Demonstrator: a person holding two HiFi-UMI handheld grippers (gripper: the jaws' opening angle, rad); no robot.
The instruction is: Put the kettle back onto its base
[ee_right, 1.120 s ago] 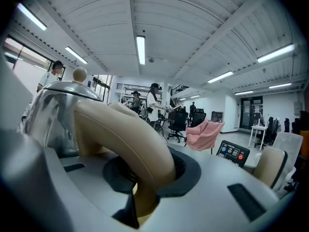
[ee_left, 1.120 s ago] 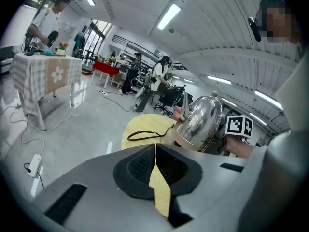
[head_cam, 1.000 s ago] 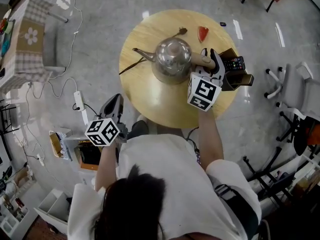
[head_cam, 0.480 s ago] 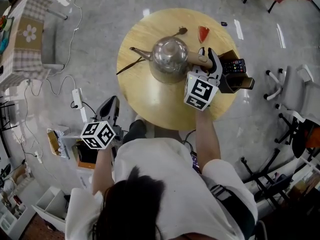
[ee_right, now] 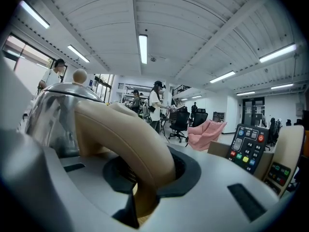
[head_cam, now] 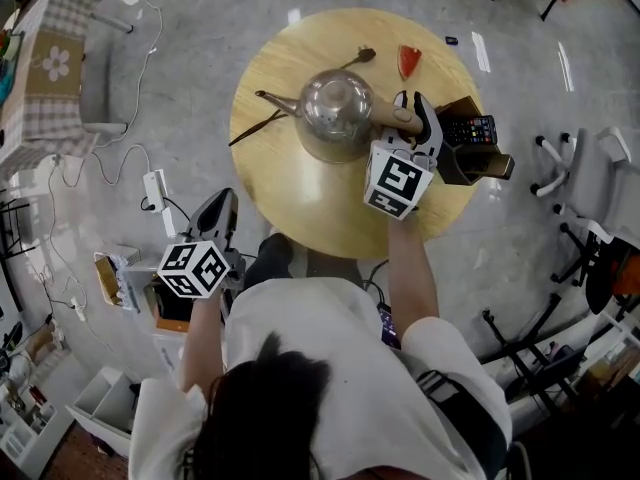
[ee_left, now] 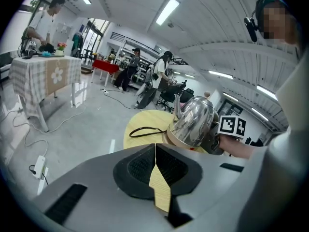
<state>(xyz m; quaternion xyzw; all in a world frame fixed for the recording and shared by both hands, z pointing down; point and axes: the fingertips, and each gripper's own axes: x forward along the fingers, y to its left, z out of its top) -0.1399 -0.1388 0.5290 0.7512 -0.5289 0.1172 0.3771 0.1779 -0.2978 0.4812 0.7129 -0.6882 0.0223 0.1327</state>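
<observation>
A shiny steel kettle with a long thin spout and a tan handle stands in the middle of the round wooden table. My right gripper reaches in from the right and is shut on that handle; the kettle's body fills the left of the right gripper view. A tan ring shows under the kettle, and a black cord lies on the table beside it; whether that ring is the base I cannot tell. My left gripper hangs off the table over the floor, its jaws shut on nothing.
A brown box with a remote control sits at the table's right edge, close to my right gripper. A red wedge lies at the far edge. A power strip and a cardboard box are on the floor at left. People stand far behind.
Only the head view has shifted slightly. The kettle and both grippers keep their places.
</observation>
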